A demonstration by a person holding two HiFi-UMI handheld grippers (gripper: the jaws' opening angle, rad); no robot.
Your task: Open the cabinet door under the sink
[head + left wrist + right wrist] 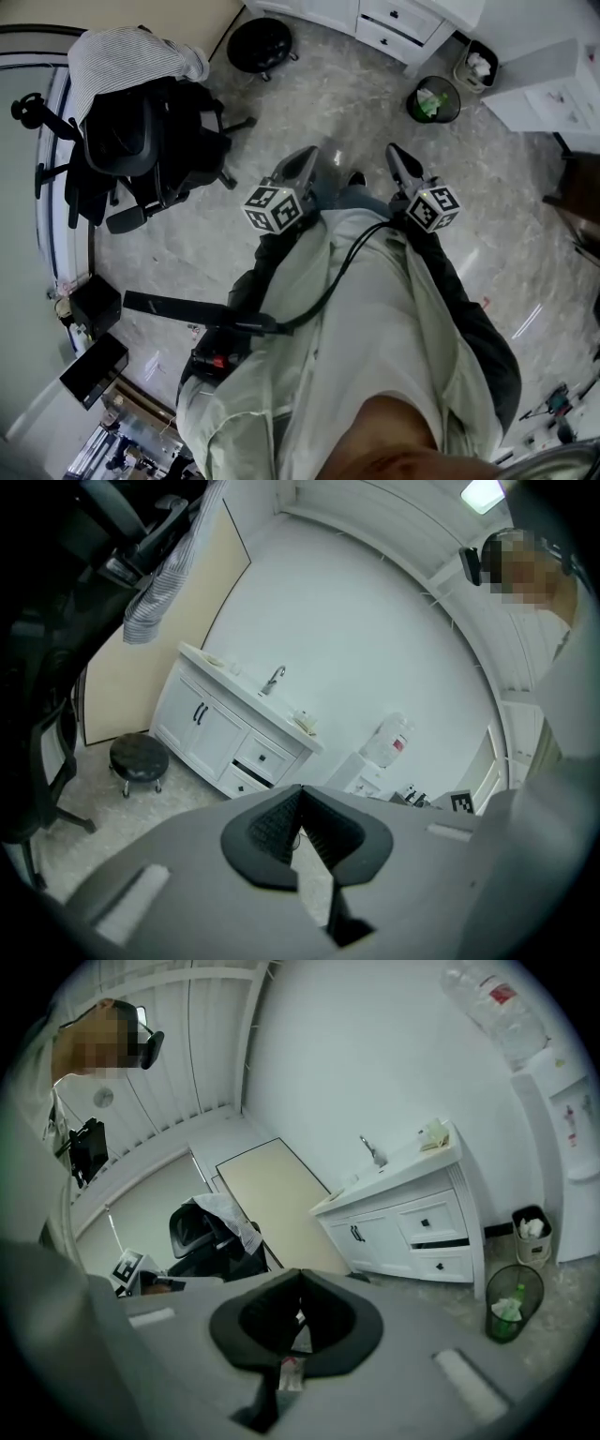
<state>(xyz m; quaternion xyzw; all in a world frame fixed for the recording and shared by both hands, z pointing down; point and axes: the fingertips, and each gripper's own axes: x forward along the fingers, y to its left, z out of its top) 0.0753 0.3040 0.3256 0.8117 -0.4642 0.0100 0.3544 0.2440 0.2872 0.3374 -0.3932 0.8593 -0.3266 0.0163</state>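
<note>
The white sink cabinet stands against the far wall, a faucet on its top. Its two doors with dark handles are closed, with drawers to their right. The right gripper view shows the same cabinet, its doors also closed and one drawer slightly ajar. In the head view only the cabinet's front edge shows at the top. My left gripper and right gripper are held side by side in front of my body, far from the cabinet. Both are shut, with nothing between the jaws.
A black round stool stands left of the cabinet. A mesh bin and a smaller bin are to its right, with a water dispenser beyond. A black office chair draped with striped cloth is at my left. The marble floor lies between.
</note>
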